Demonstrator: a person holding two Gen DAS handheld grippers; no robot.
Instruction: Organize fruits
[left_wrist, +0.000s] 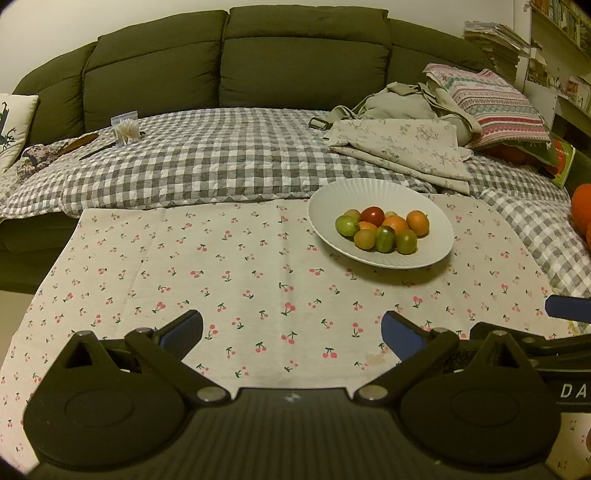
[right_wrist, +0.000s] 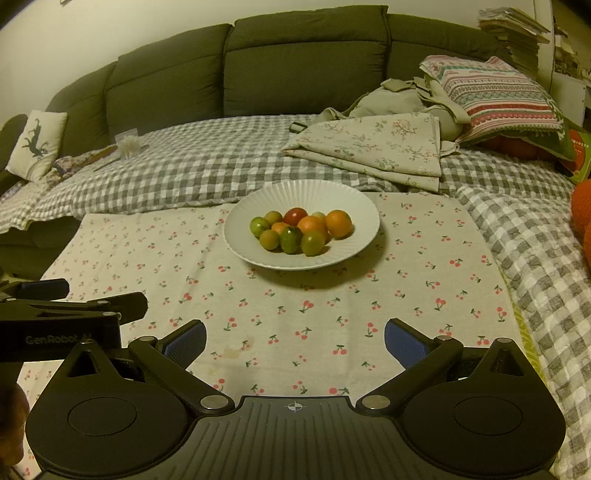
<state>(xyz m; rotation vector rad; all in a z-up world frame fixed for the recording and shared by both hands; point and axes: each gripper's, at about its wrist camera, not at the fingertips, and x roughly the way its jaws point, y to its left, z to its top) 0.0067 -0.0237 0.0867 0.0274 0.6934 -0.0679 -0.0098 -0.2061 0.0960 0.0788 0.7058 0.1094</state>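
White plate: a ribbed white plate (right_wrist: 301, 195) holds a heap of small fruits (right_wrist: 301, 230), green, one red, several orange, all touching one another near its middle.
Where it lies from the right tool: the right tool (right_wrist: 294, 341) faces the plate almost head-on; the heap is straight ahead, well apart from the fingertips, with bare cloth between.
Where it lies from the left tool: from the left tool (left_wrist: 291, 334) the plate (left_wrist: 380, 192) and fruits (left_wrist: 384, 229) sit ahead and off to the right, also well apart.
Nearer side: my judgement is that the right tool has the straighter reach, since it needs no sideways swing.
Long axis: the fruits are roundish, so no axis governs the grasp; the heap spreads a little wider across than deep.
Tool state: both tools stand spread wide, blue pads (right_wrist: 186, 341) apart, nothing between them.
Surface: a cherry-print cloth (right_wrist: 332, 314) covers the tabletop, flat and soft, with a faint stain (right_wrist: 232, 352) just ahead of the right tool's left finger.
Room: past the plate are a grey checked blanket (right_wrist: 192, 170), a folded floral cloth (right_wrist: 373, 147), a striped cushion (right_wrist: 495, 92) and a dark green sofa (right_wrist: 303, 62).
Likely snag: packed round fruits may roll when one is pulled from the heap.
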